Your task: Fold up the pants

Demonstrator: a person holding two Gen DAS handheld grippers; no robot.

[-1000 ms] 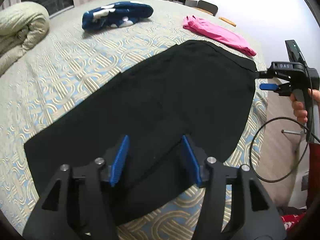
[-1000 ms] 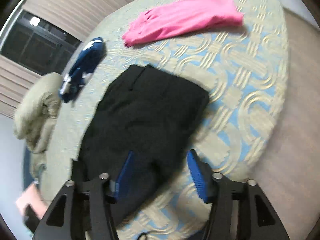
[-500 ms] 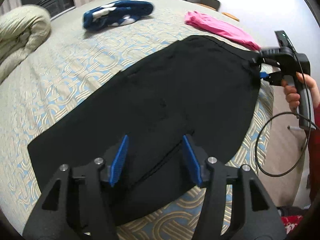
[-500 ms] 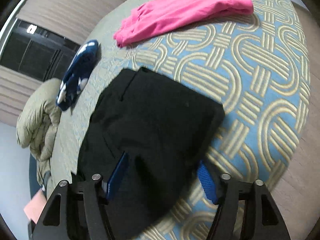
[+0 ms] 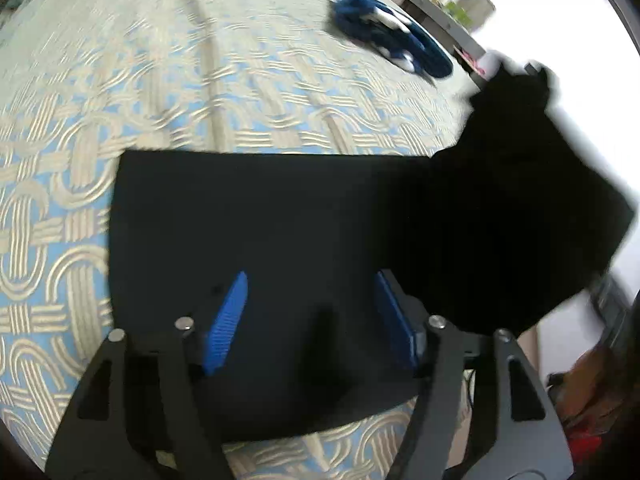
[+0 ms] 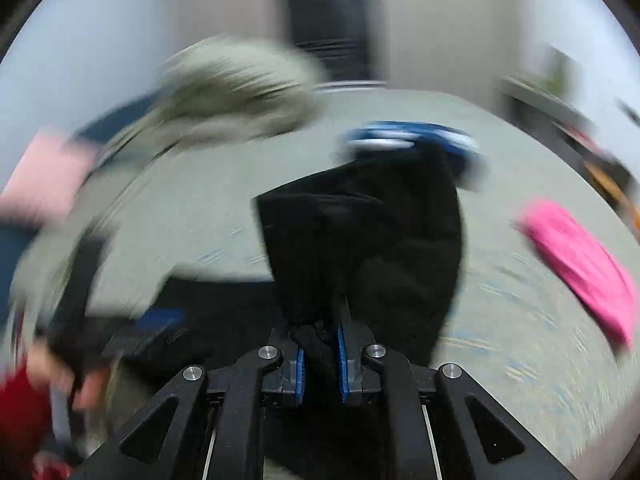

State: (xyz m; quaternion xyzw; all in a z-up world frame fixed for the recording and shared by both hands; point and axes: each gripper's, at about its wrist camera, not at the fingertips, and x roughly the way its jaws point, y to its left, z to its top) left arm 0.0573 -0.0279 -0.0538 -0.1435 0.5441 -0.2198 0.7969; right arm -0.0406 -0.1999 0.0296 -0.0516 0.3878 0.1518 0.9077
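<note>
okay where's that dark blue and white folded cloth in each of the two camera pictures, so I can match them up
Left wrist view: the dark blue and white folded cloth lies upper right on the patterned bedspread, beyond the black pants.
Right wrist view: the same cloth, blurred, sits just above centre, behind the raised end of the pants.
Shared landmark: the black pants, directly in front of the cloth in both views.

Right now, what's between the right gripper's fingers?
A bunched fold of the black pants, pinched between the blue fingers of the right gripper. It shows in the right wrist view.
</note>
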